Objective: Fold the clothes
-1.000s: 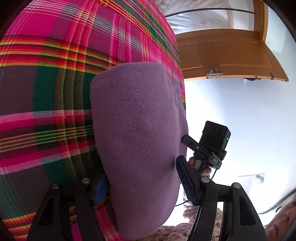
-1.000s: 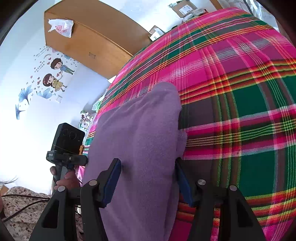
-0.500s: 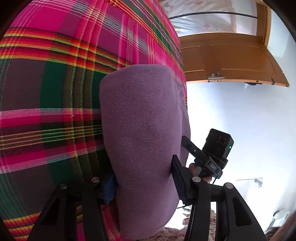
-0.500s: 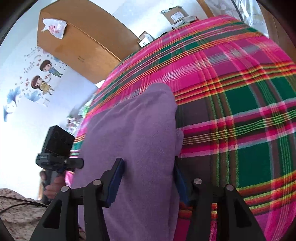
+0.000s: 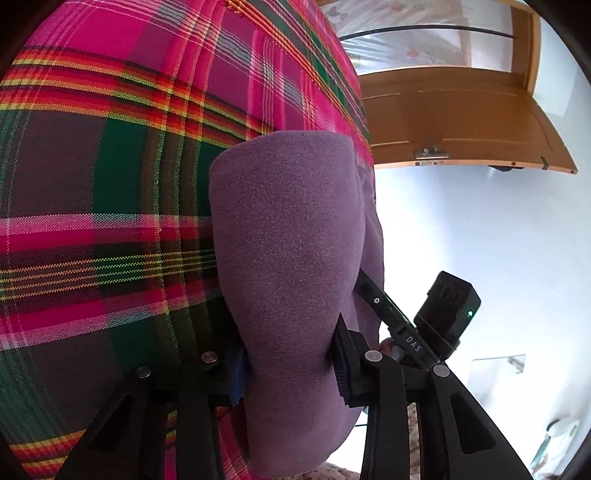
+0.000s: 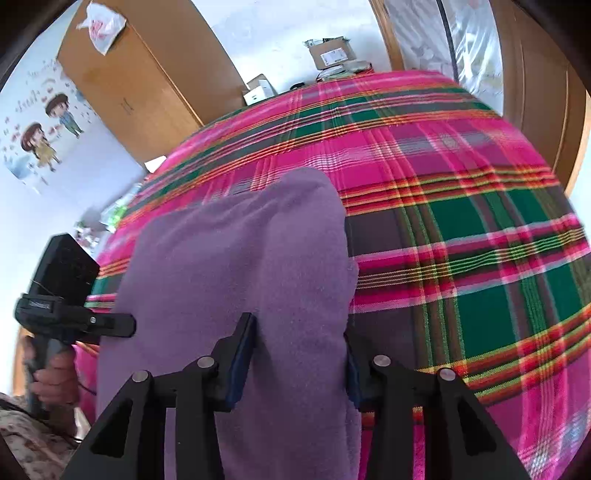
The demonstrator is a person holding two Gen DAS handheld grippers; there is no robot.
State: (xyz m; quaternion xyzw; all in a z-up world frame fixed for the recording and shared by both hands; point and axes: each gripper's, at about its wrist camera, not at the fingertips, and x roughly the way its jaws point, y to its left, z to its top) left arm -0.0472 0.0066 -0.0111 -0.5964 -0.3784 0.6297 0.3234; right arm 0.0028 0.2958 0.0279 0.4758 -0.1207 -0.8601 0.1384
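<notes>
A purple fleece garment (image 5: pixel 288 240), folded into a thick bundle, lies on the pink and green plaid cover (image 5: pixel 110 184). My left gripper (image 5: pixel 290 369) has the bundle's near end between its pads; its jaws are closing and the pads dent the fleece. In the right wrist view the same garment (image 6: pixel 236 266) runs away over the plaid cover (image 6: pixel 461 221). My right gripper (image 6: pixel 299 362) straddles another fold of it, jaws closing, pads pressing into the cloth. Each view shows the other gripper's black body beside the garment, held by a hand (image 6: pixel 51 373).
A wooden door (image 5: pixel 461 122) stands open beyond the cover's right edge. Past the far edge are a wooden wardrobe (image 6: pixel 147 81) with a plastic bag (image 6: pixel 99 33) on top, cardboard boxes (image 6: pixel 332 55) and a cartoon wall sticker (image 6: pixel 40 140).
Both pairs of jaws have narrowed from wide apart to pressing on the purple fleece. The right wrist view has tipped, showing more of the far wall and boxes.
</notes>
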